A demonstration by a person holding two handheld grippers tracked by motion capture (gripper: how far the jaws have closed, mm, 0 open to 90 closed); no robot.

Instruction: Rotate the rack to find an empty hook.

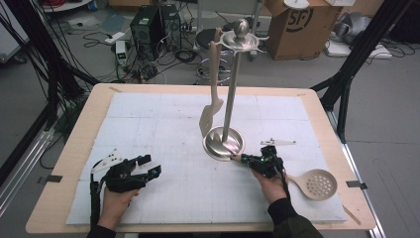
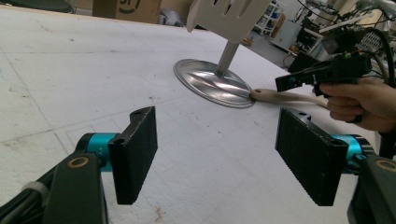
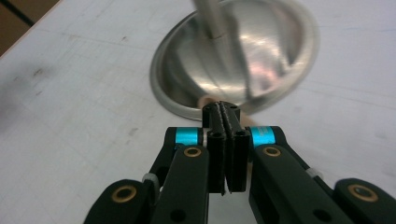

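The right gripper (image 1: pixel 246 159) had its fingers (image 3: pixel 225 140) pressed nearly together on the handle end of a beige skimmer spoon (image 1: pixel 317 183), which lay flat on the white tabletop (image 1: pixel 163 124). The spoon's perforated bowl sat to the right of the person's right hand (image 1: pixel 273 187), while the handle tip reached the rim of the steel base (image 1: pixel 224 143) of a utensil stand (image 1: pixel 232 94). In the right gripper view a sliver of the beige handle (image 3: pixel 205 100) showed just beyond the closed fingertips, touching the base rim.

The left gripper (image 1: pixel 149 165) hovered low over the tabletop at the left, well apart from the stand, its fingers (image 2: pixel 135 154) spread wide with nothing between them. The left gripper view showed the spoon handle (image 2: pixel 285 97) resting against the base.

A beige slotted turner (image 1: pixel 212 94) hung from the stand's top ring (image 1: pixel 239 40), its blade just above the base.
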